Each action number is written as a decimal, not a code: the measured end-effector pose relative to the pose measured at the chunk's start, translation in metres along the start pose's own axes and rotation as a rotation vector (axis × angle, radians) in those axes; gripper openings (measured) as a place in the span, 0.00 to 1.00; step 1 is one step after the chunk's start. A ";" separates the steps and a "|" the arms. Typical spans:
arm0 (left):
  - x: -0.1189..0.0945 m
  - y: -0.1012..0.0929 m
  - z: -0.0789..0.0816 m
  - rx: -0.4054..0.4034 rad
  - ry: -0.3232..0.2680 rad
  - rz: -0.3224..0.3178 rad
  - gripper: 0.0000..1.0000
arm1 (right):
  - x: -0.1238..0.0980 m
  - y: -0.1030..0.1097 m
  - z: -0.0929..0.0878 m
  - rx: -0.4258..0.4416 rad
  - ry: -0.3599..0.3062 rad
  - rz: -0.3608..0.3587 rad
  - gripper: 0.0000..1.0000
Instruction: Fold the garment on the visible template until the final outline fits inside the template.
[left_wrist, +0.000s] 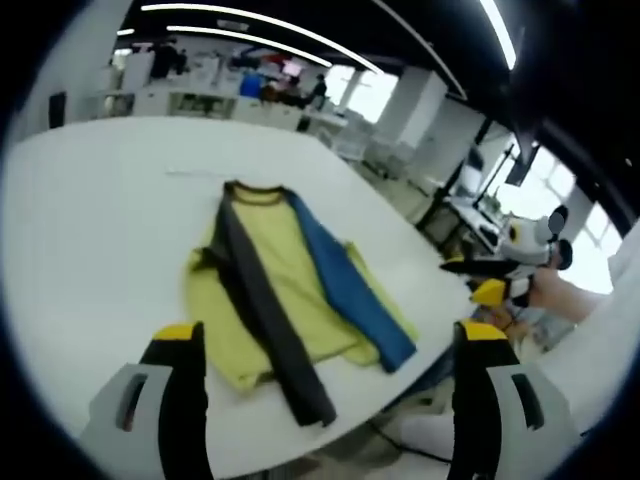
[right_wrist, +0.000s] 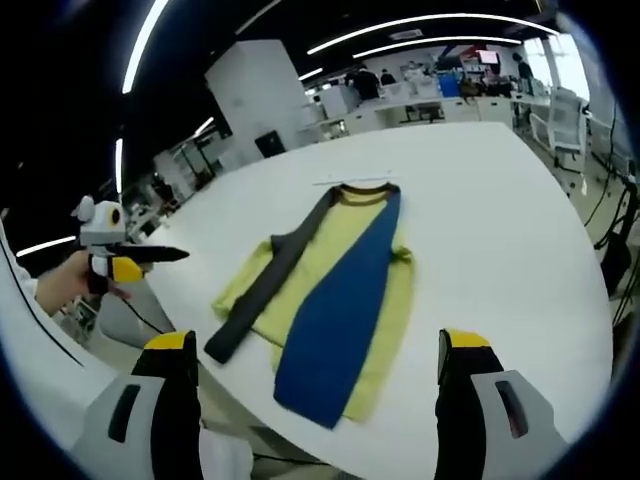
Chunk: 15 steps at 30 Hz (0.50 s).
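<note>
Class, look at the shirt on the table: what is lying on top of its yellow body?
Two sleeves are folded over the shirt: a blue sleeve and a grey sleeve. The yellow cloth beneath them is covered.

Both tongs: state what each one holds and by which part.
Nothing is held. The left tongs and right tongs are open, apart from the garment on the table.

White tabletop (left_wrist: 90, 220) (right_wrist: 500, 230), smooth, large. Yellow garment (left_wrist: 290, 290) (right_wrist: 345, 270) lies flat on it near near edge, collar toward far side. Dark grey sleeve (left_wrist: 265, 310) (right_wrist: 262, 285) and blue sleeve (left_wrist: 350, 285) (right_wrist: 345, 310) folded lengthwise over body. Thin pale strip (left_wrist: 195, 173) (right_wrist: 350, 181) on tabletop just beyond collar.
</note>
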<state>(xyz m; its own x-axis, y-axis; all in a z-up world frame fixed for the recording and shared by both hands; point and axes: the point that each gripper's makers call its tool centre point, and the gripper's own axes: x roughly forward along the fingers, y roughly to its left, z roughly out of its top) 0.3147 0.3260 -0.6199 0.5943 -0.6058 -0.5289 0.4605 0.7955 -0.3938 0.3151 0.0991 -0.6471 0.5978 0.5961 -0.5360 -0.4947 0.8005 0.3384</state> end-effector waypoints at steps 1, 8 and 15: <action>0.001 0.001 0.000 -0.004 0.001 -0.004 0.99 | 0.000 0.001 -0.002 0.004 0.004 -0.001 0.98; 0.008 0.005 0.001 -0.008 0.011 -0.030 0.99 | 0.004 0.004 -0.019 0.054 0.040 -0.011 0.90; 0.012 0.002 0.004 -0.007 0.032 -0.068 0.99 | 0.007 0.002 -0.034 0.101 0.066 -0.032 0.82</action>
<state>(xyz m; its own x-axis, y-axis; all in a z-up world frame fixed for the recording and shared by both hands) 0.3249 0.3204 -0.6239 0.5404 -0.6582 -0.5242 0.4947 0.7525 -0.4348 0.2965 0.1029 -0.6767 0.5680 0.5676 -0.5959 -0.4081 0.8231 0.3950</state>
